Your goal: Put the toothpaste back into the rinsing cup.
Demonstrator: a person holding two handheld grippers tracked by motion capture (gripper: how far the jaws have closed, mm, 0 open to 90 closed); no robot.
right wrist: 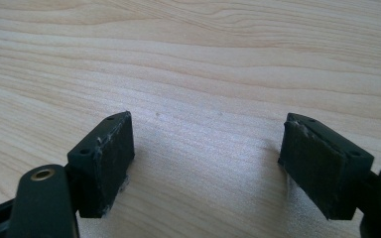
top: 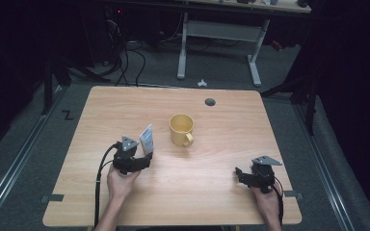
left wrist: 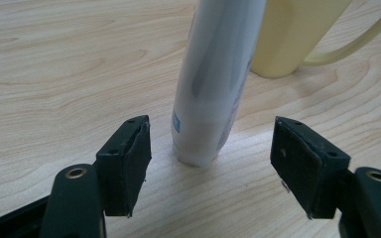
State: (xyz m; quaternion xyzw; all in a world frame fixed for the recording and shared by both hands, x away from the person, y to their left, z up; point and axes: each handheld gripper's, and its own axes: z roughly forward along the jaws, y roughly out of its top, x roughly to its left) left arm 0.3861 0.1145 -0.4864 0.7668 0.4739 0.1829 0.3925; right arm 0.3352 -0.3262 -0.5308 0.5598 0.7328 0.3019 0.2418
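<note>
Counter (top: 221,183), light wood. White tube (left wrist: 213,84): upright on its cap, between the left claw (left wrist: 211,148) jaws, untouched; jaws wide. Yellow mug (top: 181,130): just behind the tube. Right claw (right wrist: 206,158): wide, empty, over bare counter.

I count one yellow mug (top: 181,129) and one white tube (top: 146,139) on my table (top: 221,159). Two grippers: left (top: 142,156), right (top: 238,173).

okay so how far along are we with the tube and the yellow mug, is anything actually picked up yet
Nothing is picked up yet. The white tube stands on the table beside the yellow mug, outside it. In hand: the left gripper is open, its fingers either side of the tube's base with gaps showing. The right gripper is open over bare wood. Left: closing on the tube, then whatever move follows.
</note>
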